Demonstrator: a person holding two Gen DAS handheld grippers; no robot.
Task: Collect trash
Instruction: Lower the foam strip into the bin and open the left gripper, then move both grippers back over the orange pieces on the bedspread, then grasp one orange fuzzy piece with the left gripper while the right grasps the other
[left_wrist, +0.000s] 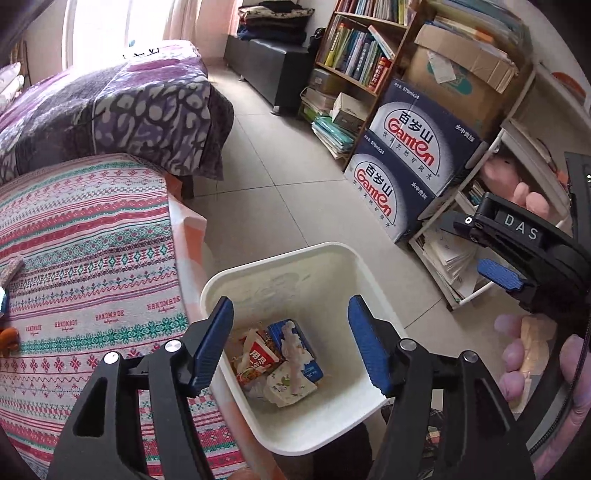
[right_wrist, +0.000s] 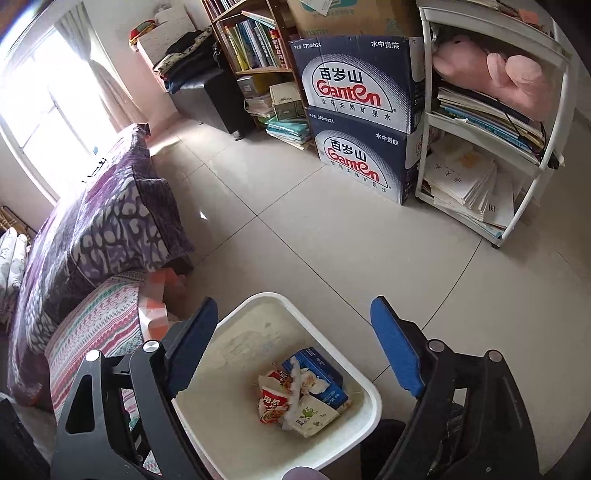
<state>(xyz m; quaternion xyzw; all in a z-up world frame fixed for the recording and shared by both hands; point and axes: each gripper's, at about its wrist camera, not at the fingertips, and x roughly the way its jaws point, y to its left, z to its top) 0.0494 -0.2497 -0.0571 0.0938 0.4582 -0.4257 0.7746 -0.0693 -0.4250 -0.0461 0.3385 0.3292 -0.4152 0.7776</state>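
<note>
A white trash bin (left_wrist: 332, 258) stands on the tiled floor beside the table; it also shows in the right wrist view (right_wrist: 369, 413). Inside lie a blue carton (left_wrist: 295, 343), a red snack wrapper (left_wrist: 258, 358), a crumpled tissue and a white packet (right_wrist: 314, 417). My left gripper (left_wrist: 291, 343) is open and empty, hovering above the bin. My right gripper (right_wrist: 295, 350) is open and empty, also above the bin; it shows at the right edge of the left wrist view (left_wrist: 517, 251).
A table with a patterned pink cloth (left_wrist: 92, 258) lies left of the bin. A purple-covered bed (left_wrist: 110, 110) is behind it. Two stacked Ganten water boxes (right_wrist: 358, 110), a bookshelf (left_wrist: 354, 55) and a white rack (right_wrist: 491, 129) with papers line the right wall.
</note>
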